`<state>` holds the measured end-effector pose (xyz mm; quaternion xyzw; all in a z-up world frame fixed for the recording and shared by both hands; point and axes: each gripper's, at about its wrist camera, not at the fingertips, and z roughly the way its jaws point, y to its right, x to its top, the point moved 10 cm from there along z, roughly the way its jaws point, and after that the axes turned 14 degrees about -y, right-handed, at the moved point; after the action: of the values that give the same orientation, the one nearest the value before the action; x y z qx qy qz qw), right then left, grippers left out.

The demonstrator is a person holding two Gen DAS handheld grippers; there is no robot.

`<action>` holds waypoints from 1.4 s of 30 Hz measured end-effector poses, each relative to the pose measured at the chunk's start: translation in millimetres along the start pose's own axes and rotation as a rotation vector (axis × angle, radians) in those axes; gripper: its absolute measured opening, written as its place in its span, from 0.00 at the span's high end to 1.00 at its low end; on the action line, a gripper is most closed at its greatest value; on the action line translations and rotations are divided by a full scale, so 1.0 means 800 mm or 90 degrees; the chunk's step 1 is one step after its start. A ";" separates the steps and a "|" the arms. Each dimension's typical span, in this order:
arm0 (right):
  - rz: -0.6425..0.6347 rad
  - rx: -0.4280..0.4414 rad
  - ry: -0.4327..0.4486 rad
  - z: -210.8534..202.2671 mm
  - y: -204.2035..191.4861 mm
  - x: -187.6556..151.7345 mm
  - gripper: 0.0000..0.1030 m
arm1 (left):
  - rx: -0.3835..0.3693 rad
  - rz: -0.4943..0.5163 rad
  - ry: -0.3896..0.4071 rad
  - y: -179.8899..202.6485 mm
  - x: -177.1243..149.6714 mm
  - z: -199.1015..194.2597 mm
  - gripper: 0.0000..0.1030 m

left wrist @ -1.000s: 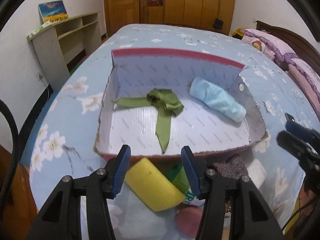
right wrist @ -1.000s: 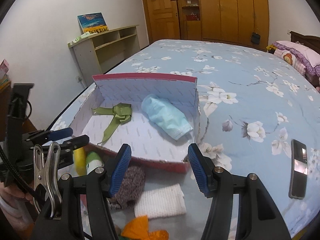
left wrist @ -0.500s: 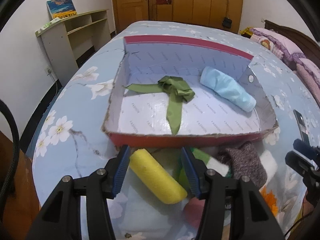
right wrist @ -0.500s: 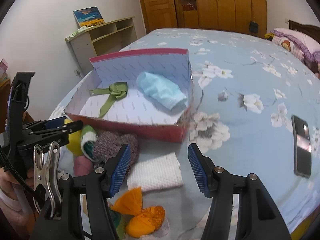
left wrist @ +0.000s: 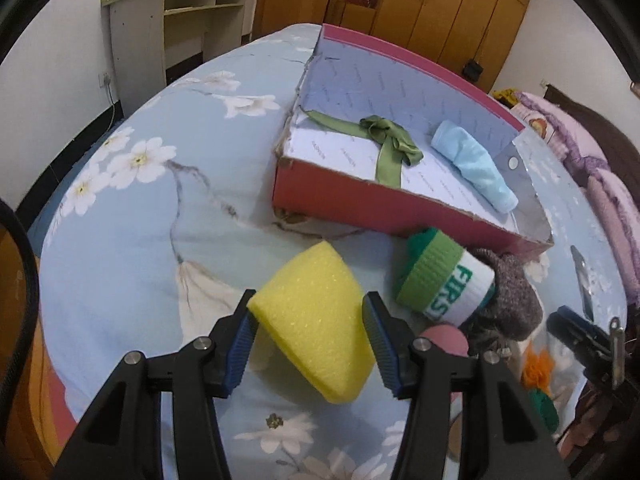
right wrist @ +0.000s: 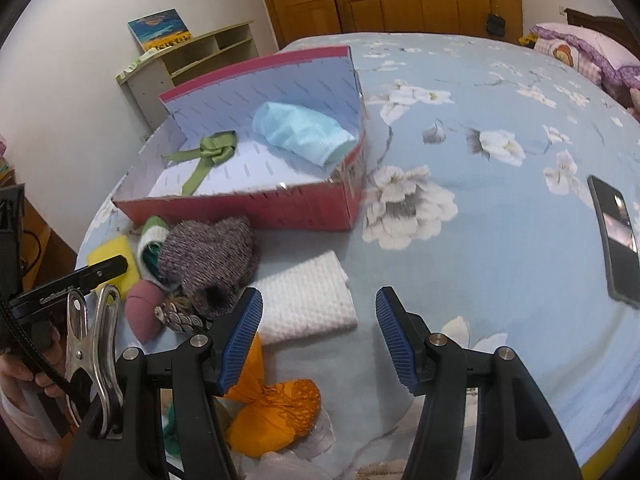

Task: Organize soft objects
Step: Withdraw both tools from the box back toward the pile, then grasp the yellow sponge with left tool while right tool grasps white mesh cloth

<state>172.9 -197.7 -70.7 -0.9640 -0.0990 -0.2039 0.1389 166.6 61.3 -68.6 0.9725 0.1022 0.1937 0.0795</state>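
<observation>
Between the left tongs point(left wrist: 308, 340) sits a porous yellow foam wedge point(left wrist: 316, 320).

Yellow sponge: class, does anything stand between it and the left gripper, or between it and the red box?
Nothing visible blocks either. The yellow sponge already sits between the left gripper's open fingers, and only bare bedspread separates it from the red box's low front wall.

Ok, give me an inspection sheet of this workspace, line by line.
Surface: floral bedsheet.
Job's things: red box holding green ribbon and blue cloth roll; yellow sponge, green-white sock, grey knit, white cloth, orange cloth outside it.
Clutter: phone.
Grippers: left gripper straddles the sponge; right gripper open, empty.
Cables: black cable.
Surroundings: shelf, wardrobes, pillows.
</observation>
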 end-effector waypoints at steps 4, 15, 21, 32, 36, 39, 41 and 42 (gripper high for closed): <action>0.010 0.008 -0.011 0.009 0.001 -0.006 0.41 | -0.028 -0.021 -0.001 -0.007 -0.009 -0.005 0.45; 0.019 0.035 -0.026 0.027 -0.007 -0.014 0.41 | -0.073 -0.055 0.033 -0.022 -0.016 -0.027 0.43; 0.022 0.038 -0.027 0.035 -0.010 -0.015 0.41 | -0.068 -0.058 0.049 -0.029 -0.012 -0.033 0.40; 0.043 0.057 -0.008 0.038 -0.010 -0.024 0.41 | -0.033 -0.022 0.034 -0.022 -0.025 -0.006 0.34; 0.061 0.081 -0.003 0.037 -0.006 -0.026 0.41 | -0.072 -0.017 0.024 -0.011 -0.032 -0.002 0.33; 0.067 0.075 0.004 0.036 -0.006 -0.026 0.46 | -0.073 0.010 0.021 0.005 -0.035 0.004 0.33; 0.073 0.073 0.010 0.034 -0.004 -0.025 0.54 | -0.065 0.026 0.026 0.012 -0.036 0.005 0.33; 0.077 0.075 0.013 0.032 -0.001 -0.025 0.61 | -0.062 0.029 0.027 0.013 -0.038 0.005 0.33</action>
<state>163.8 -191.6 -101.4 -0.9562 -0.0509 -0.1992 0.2082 142.6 43.8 -80.8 0.9652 0.0720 0.2210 0.1198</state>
